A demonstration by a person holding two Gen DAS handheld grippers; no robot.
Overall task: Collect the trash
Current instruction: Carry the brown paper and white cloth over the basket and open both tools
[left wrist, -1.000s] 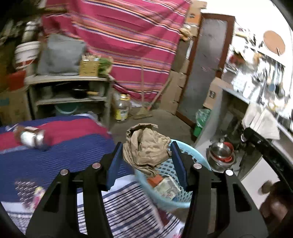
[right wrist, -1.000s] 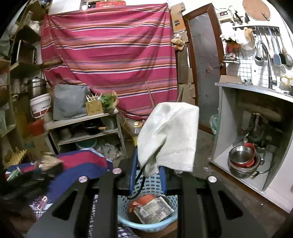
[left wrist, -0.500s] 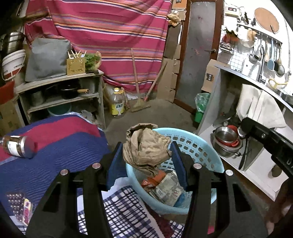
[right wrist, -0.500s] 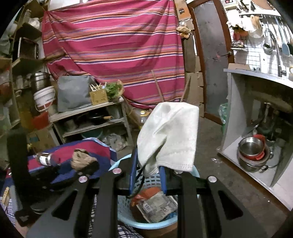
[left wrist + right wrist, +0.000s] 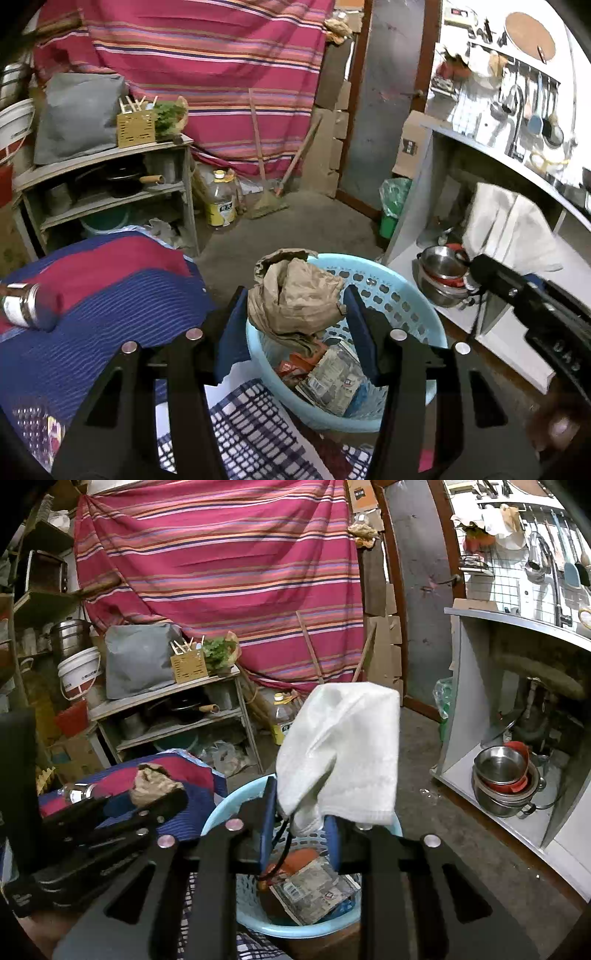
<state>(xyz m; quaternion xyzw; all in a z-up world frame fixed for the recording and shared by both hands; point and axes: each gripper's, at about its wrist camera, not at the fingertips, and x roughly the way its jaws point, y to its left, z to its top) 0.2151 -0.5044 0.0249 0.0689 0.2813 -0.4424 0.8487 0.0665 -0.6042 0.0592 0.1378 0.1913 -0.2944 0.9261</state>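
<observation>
While left tongs (image 5: 297, 321) clamp crumpled brown paper (image 5: 295, 295) above the blue basket (image 5: 402, 295), right tongs (image 5: 299, 823) pinch a white cloth (image 5: 343, 746).

crumpled matt paper (image 5: 295, 299) | perforated plastic basket (image 5: 399, 291) | white terry cloth (image 5: 347, 746)

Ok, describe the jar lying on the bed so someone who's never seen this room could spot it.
Start at the bed with the red and blue cover, left of the light blue basket. The jar lies on its side near the bed's left edge. It alone there is shiny, with a white label.
</observation>
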